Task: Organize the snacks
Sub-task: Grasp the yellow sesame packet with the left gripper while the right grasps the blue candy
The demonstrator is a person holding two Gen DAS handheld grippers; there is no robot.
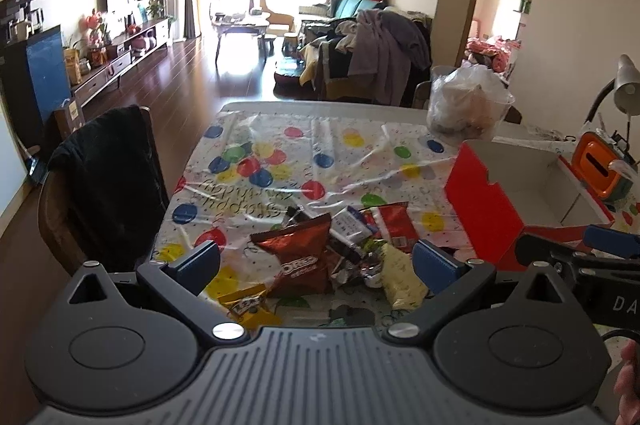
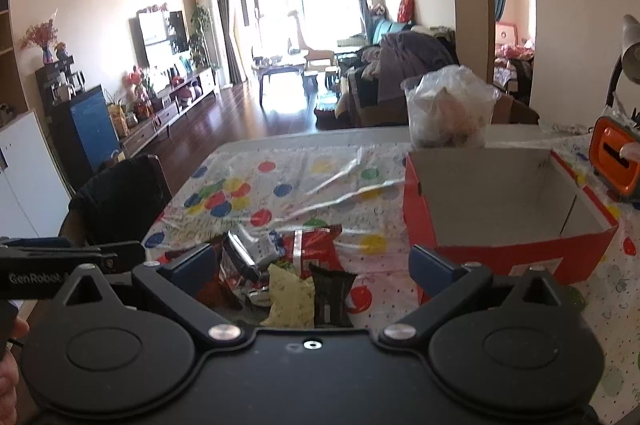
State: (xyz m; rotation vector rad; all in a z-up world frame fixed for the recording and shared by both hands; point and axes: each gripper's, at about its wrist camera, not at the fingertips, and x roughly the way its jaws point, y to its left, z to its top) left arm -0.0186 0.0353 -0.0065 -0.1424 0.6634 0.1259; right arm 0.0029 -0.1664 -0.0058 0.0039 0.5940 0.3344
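Note:
A pile of snack packets lies on the dotted tablecloth [image 1: 280, 153]: a brown Oreo bag [image 1: 298, 257], a pale yellow packet [image 1: 400, 277], a red packet [image 1: 394, 221] and a yellow-brown packet [image 1: 246, 305]. My left gripper [image 1: 316, 263] is open and empty, just short of the pile. My right gripper [image 2: 312, 267] is open and empty over the pale yellow packet [image 2: 290, 297] and a black packet [image 2: 332, 291]. An open red cardboard box [image 2: 500, 245] stands to the right of the pile; it also shows in the left wrist view [image 1: 480, 201].
A clear plastic bag [image 2: 448, 113] sits behind the box. An orange device [image 2: 614, 161] and a desk lamp [image 1: 626, 89] stand at the table's right. A chair draped with black cloth [image 1: 108, 177] is at the table's left edge.

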